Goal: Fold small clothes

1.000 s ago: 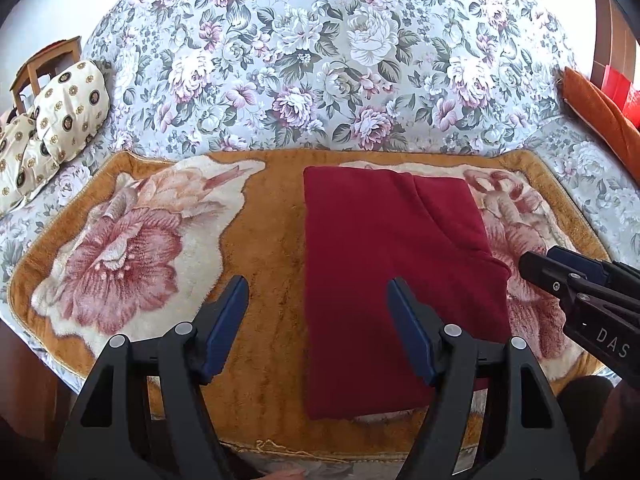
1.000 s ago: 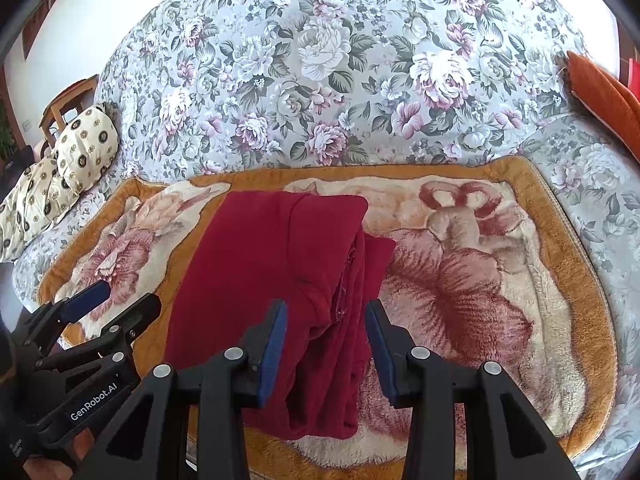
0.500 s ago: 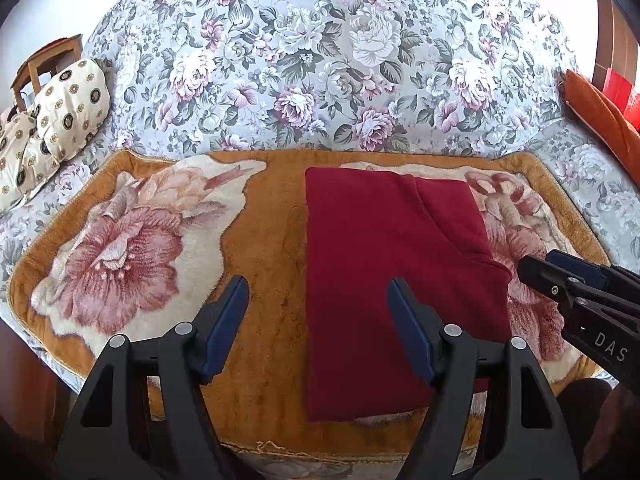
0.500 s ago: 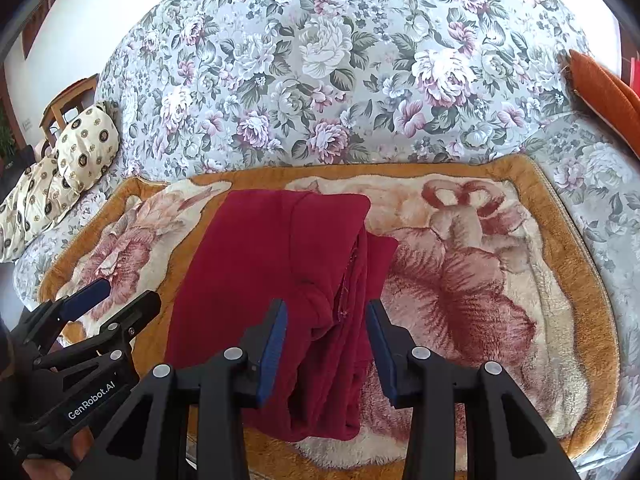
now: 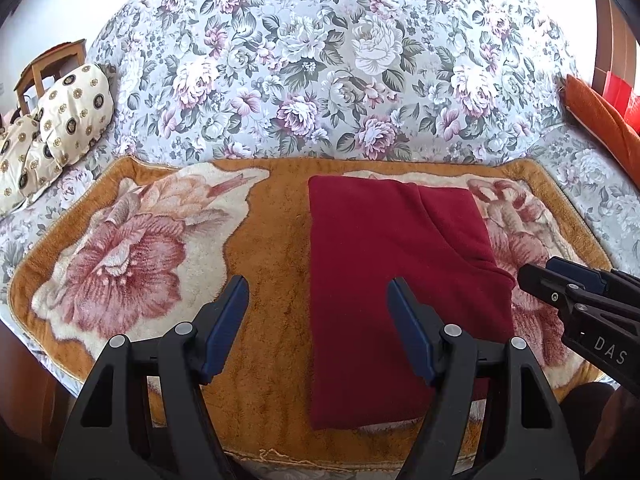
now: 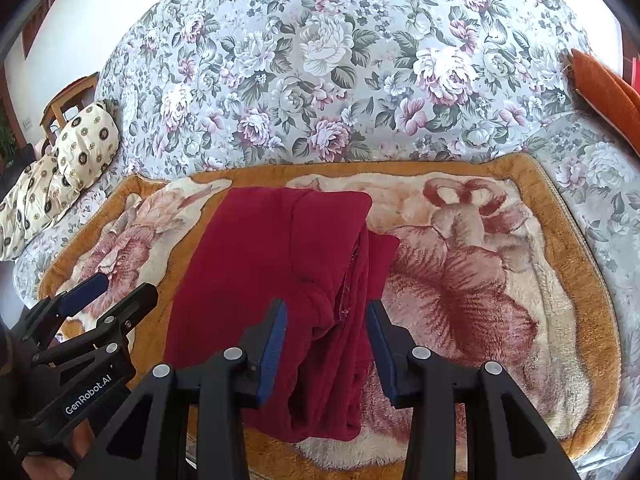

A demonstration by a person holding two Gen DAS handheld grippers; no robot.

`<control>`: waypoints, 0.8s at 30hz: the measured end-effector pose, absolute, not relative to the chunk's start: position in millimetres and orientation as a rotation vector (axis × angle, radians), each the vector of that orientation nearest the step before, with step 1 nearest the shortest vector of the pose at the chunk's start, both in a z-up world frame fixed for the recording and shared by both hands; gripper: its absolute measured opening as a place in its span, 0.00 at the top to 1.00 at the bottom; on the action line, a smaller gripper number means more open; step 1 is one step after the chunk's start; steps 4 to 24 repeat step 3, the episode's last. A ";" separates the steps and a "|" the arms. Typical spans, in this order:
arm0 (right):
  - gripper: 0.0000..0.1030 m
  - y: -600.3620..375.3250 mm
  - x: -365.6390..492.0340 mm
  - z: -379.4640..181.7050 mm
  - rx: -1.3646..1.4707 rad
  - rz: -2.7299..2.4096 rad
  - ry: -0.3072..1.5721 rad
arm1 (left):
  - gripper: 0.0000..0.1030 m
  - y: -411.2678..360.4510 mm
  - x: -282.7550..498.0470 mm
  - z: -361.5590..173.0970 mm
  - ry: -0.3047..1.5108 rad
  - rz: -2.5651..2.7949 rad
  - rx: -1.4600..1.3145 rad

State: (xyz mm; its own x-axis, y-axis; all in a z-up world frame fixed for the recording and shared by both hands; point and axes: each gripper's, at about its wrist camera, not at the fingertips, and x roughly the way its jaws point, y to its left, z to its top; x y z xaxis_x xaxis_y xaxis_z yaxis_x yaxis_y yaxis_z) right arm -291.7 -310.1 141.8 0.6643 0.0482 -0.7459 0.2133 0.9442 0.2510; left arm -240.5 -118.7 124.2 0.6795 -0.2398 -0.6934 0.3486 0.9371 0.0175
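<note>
Your folded dark-red fleece garment (image 5: 396,280) lies flat on the plush orange-bordered blanket with a pink flower print (image 5: 132,264), which covers the seat of the grey floral-patterned sofa (image 5: 320,60). In the left wrist view the garment forms a tall rectangle with a second folded layer showing along its upper right edge. Your left gripper (image 5: 318,312) hangs above the blanket with its blue-padded fingers (image 5: 226,320) spread wide and nothing between them; its right finger overlaps the garment's left half in the view. Your right gripper (image 6: 326,340) is likewise spread apart and empty, positioned over the garment's right edge, where bunched folds of red fabric are visible between the fingers; contact with the cloth cannot be confirmed. Each gripper appears at the side of the other's view. A cream cushion with dark round medallions (image 5: 72,108) rests at the sofa's left end, and an orange cushion (image 5: 600,116) at its right end.
</note>
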 end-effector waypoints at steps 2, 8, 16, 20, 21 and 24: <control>0.62 -310.5 -291.3 140.3 0.334 -0.094 0.844 | 0.30 -119.8 -240.6 124.0 0.758 -0.334 0.153; 0.61 -310.6 -291.2 139.7 0.335 -0.095 0.844 | 0.30 -120.0 -240.3 124.0 0.760 -0.334 0.150; 0.61 -310.6 -291.2 139.7 0.335 -0.095 0.844 | 0.30 -120.0 -240.3 124.0 0.760 -0.334 0.150; 0.61 -310.6 -291.2 139.7 0.335 -0.095 0.844 | 0.30 -120.0 -240.3 124.0 0.760 -0.334 0.150; 0.61 -310.6 -291.2 139.7 0.335 -0.095 0.844 | 0.30 -120.0 -240.3 124.0 0.760 -0.334 0.150; 0.61 -310.6 -291.2 139.7 0.335 -0.095 0.844 | 0.30 -120.0 -240.3 124.0 0.760 -0.334 0.150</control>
